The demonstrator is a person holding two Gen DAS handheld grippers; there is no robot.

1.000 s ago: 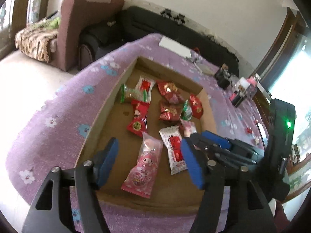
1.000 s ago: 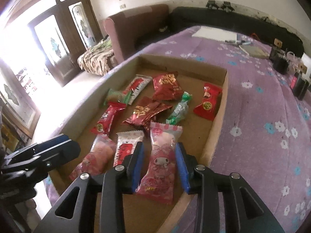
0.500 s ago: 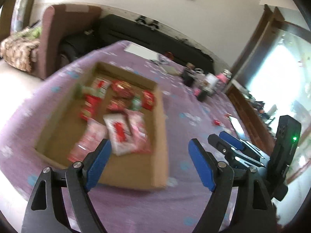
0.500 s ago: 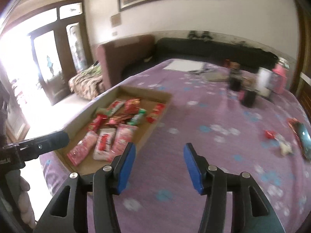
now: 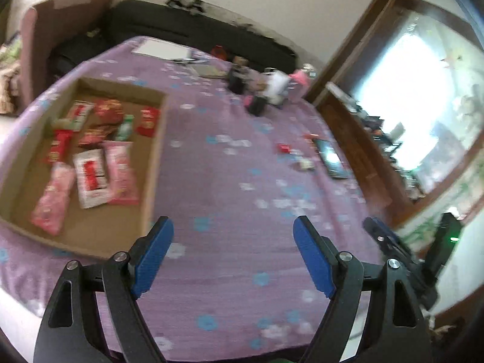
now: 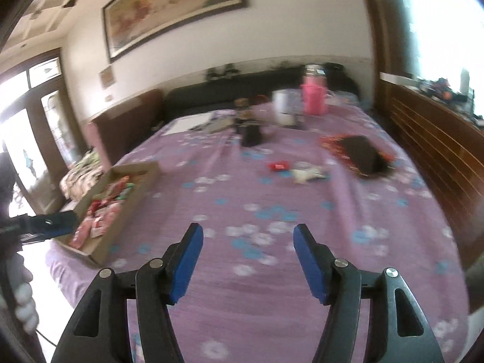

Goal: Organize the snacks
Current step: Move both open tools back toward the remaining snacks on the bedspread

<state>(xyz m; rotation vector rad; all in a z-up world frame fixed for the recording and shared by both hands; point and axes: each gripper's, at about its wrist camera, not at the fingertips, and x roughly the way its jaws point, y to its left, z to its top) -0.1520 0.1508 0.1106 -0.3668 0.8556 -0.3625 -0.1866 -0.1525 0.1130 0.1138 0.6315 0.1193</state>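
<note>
Purple flowered cloth covers the broad surface [image 6: 272, 272], with a dark sofa and a framed painting [image 6: 175, 9] behind it. Both grippers hang above bare cloth, holding nothing: the left gripper [image 5: 233, 257] has its blue pads spread wide, and the right gripper [image 6: 248, 260] is likewise spread. That looks like a pause between picks, free to reach for the next item.

At the left edge of the surface sits a shallow cardboard box [image 5: 151, 163], the collecting place for the snacks. Inside lie three pink and white packets [image 5: 90, 175] side by side near the front, with smaller red wrappers [image 5: 106, 109] and a green one [image 5: 125, 127] further back, all flat in one layer.

Well apart from the box, toward the right side, a small red snack [image 6: 278, 166] and a pale wrapper [image 6: 308, 175] lie loose on the cloth beside a dark phone [image 5: 331, 158]. These probably go in the box next. Cups and a pink bottle [image 6: 314, 99] stand at the far end.
</note>
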